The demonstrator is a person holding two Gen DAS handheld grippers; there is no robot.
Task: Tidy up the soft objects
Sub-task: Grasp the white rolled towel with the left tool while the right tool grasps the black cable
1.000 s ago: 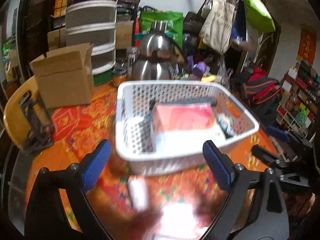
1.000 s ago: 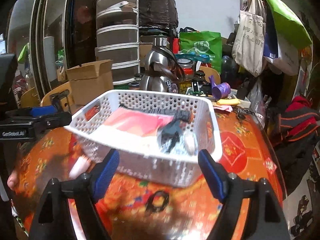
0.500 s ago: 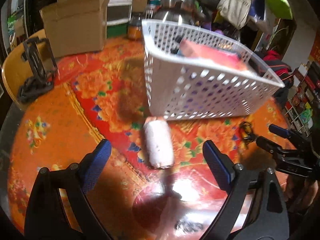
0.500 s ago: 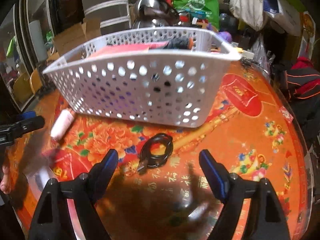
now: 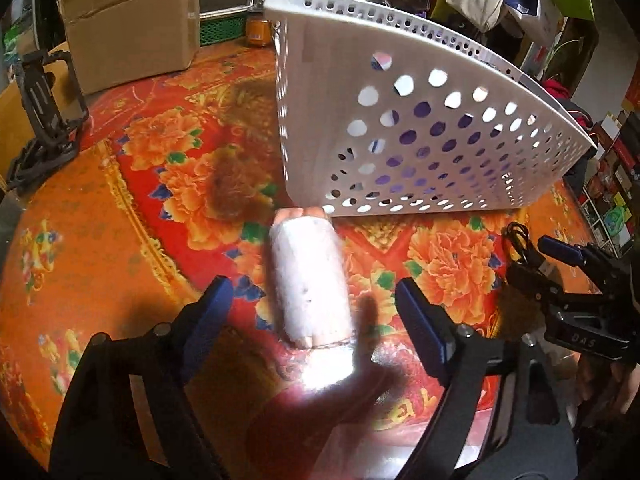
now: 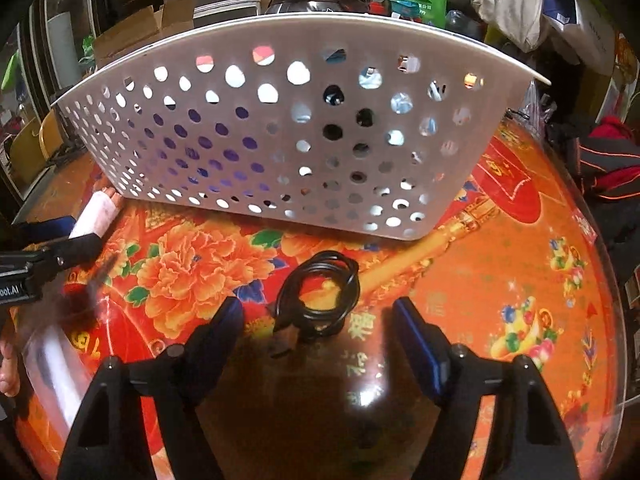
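Sitting on a glossy orange-red floral tablecloth in a cluttered room: box, kettle, hanging bags. Lying just before the white basket: a pale roll, long axis running away from the left gripper, far end nearly touching the basket. Closing around the roll, not yet pressing. Right gripper closing too, straddling a coiled black cable. Basket contents hard to make out.

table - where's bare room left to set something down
Free: the table right of the coiled black cable, and the stretch between the cardboard box and white roll. Crowded: along the white basket front, where roll and cable lie.
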